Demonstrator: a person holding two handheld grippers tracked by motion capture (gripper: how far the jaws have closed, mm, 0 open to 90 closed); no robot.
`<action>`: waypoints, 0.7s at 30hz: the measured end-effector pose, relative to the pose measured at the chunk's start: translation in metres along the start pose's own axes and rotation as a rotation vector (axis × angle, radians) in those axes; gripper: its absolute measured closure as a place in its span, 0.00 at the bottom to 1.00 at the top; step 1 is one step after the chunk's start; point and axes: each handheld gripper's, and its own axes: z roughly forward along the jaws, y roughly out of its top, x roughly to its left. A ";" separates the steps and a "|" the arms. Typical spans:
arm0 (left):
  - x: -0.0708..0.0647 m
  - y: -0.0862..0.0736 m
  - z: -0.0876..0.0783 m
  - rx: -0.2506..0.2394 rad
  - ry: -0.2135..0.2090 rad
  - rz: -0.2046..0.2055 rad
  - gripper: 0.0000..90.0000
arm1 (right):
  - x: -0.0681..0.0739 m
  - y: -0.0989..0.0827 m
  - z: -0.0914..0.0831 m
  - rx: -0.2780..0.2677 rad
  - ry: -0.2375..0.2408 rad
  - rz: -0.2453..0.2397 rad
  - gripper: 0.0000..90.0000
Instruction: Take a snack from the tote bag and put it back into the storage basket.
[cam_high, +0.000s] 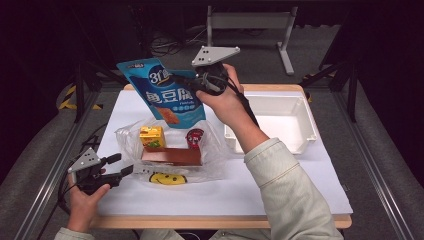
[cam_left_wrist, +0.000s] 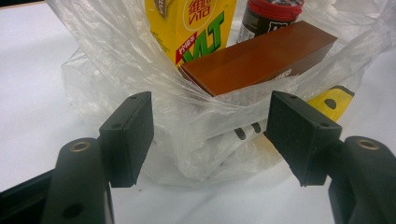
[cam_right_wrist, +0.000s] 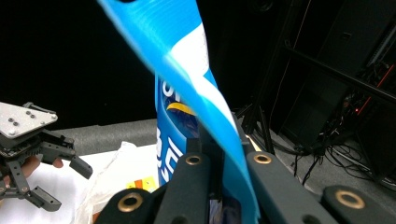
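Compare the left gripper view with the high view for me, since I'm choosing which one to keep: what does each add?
Left gripper view alone: the print on the yellow carton, and plastic bag film between the open left gripper jaws. High view alone: the right gripper shut on the blue pouch, and the white bin. Both: the brown box and red-lidded jar.

— Where does the high view sit?
— Above the table (cam_high: 300, 190), looking forward and down. Each gripper view rides close behind its jaws; both share the plastic bag (cam_left_wrist: 140, 70).
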 end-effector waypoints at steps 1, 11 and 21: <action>0.000 0.000 0.000 0.000 -0.002 -0.003 0.36 | -0.001 0.000 -0.003 -0.002 -0.005 0.000 1.00; -0.001 -0.001 0.002 0.004 -0.001 0.001 0.36 | -0.013 0.002 -0.036 -0.018 -0.053 0.011 1.00; -0.001 -0.001 0.002 0.004 0.002 0.002 0.36 | -0.024 -0.001 -0.060 -0.013 -0.104 0.021 1.00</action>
